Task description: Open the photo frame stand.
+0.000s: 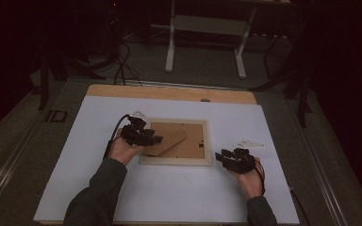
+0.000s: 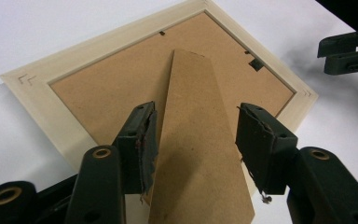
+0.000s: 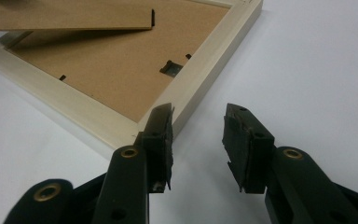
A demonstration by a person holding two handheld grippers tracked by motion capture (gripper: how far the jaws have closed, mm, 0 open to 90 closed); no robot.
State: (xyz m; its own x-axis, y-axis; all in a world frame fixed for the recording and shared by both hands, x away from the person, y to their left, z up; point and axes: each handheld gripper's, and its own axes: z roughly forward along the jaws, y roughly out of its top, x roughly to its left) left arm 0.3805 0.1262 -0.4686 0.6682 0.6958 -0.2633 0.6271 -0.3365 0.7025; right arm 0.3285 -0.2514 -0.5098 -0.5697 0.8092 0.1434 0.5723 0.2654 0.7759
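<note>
Picture frame (image 1: 175, 161) of pale, unpainted wood lies face down on the white table top (image 1: 179, 197), its brown fibreboard back (image 1: 195, 141) turned up. A long brown stand flap (image 1: 167, 141), wider at one end and cut off blunt at the other, slants across that back and lifts a little off it. Small dark clips sit along the inner edge of the wood, and a small metal hanger (image 3: 171, 68) is fixed to the back near one side. Faint pencil marks show on one corner of the wood in the left gripper view.

The left gripper (image 1: 154, 139) reaches over the frame's near-left corner, held in the person's left hand (image 1: 122, 149). In the left gripper view the flap (image 2: 196, 140) runs straight up between the two black jaws. The left pad lies at the flap's edge and the right pad stands clear of it, so the jaws are parted and are not pinching the flap.

The right gripper (image 1: 222, 157) sits just off the frame's near-right corner, in the right hand (image 1: 249, 181), pointing toward the frame. In the right gripper view its jaws are spread with bare white table between them; the left jaw's tip is just beside the frame's corner (image 3: 135, 130), and whether it touches I cannot tell. Nothing is held there. The frame stretches away ahead and to the left of these jaws, with the raised flap (image 3: 65, 16) at the far side.
</note>
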